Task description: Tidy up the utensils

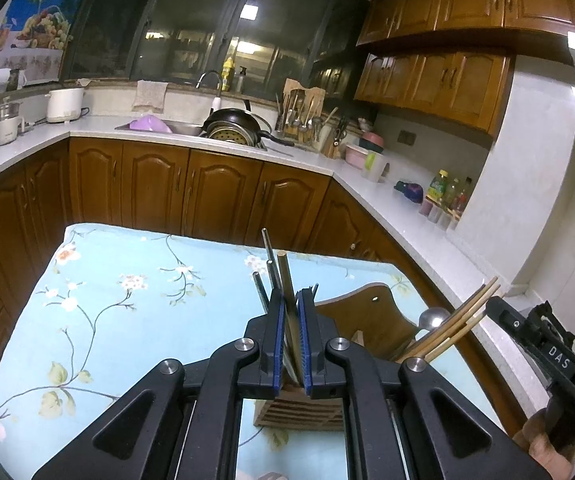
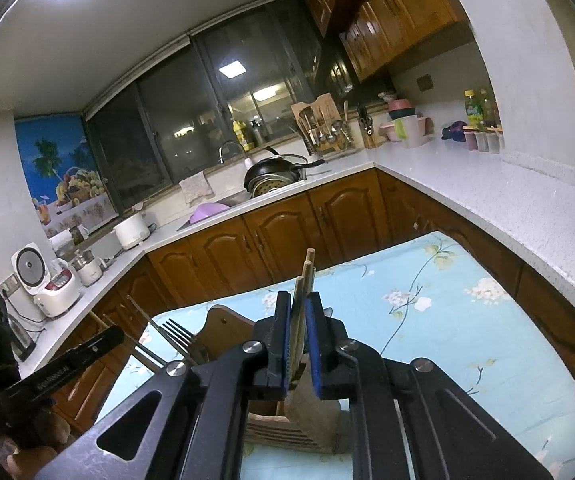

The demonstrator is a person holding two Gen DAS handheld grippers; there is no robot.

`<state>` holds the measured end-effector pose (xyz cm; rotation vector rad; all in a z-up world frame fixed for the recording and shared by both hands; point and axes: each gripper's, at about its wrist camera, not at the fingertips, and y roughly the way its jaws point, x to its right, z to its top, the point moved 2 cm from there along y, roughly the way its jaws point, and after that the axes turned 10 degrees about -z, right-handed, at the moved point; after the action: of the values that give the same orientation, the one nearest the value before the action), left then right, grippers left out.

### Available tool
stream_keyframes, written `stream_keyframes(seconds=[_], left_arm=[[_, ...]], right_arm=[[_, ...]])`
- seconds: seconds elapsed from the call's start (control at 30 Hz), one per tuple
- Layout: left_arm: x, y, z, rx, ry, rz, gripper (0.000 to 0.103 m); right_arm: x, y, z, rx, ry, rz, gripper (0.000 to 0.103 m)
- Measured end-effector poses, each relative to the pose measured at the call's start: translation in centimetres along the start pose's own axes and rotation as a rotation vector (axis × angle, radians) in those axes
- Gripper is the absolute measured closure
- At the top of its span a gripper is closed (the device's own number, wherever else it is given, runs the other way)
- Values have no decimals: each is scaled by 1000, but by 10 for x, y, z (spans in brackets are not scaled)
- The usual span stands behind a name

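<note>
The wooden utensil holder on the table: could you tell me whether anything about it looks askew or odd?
Nothing is spilled or broken. The wooden utensil holder stands upright on the floral tablecloth; its bamboo chopsticks merely fan out at a slant, which looks normal.

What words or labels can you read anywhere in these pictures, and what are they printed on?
"DAS": white letters on the right gripper, seen from the left wrist camera.
Pale lettering on the left gripper, seen from the right wrist camera: too blurred to read.
Label on the yellow-capped bottle: too small to read.
</note>
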<state>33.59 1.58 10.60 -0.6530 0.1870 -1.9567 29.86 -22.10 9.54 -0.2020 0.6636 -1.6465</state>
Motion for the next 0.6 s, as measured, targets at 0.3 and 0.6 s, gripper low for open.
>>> stream_keyframes(seconds=[0.3, 0.6], left_arm=[[8, -22, 0, 45, 6, -7, 63], [7, -63, -41, 59, -8, 17, 35]], right_arm=[[8, -18, 3, 33, 39, 5, 61], [20, -42, -21, 33, 58, 23, 33]])
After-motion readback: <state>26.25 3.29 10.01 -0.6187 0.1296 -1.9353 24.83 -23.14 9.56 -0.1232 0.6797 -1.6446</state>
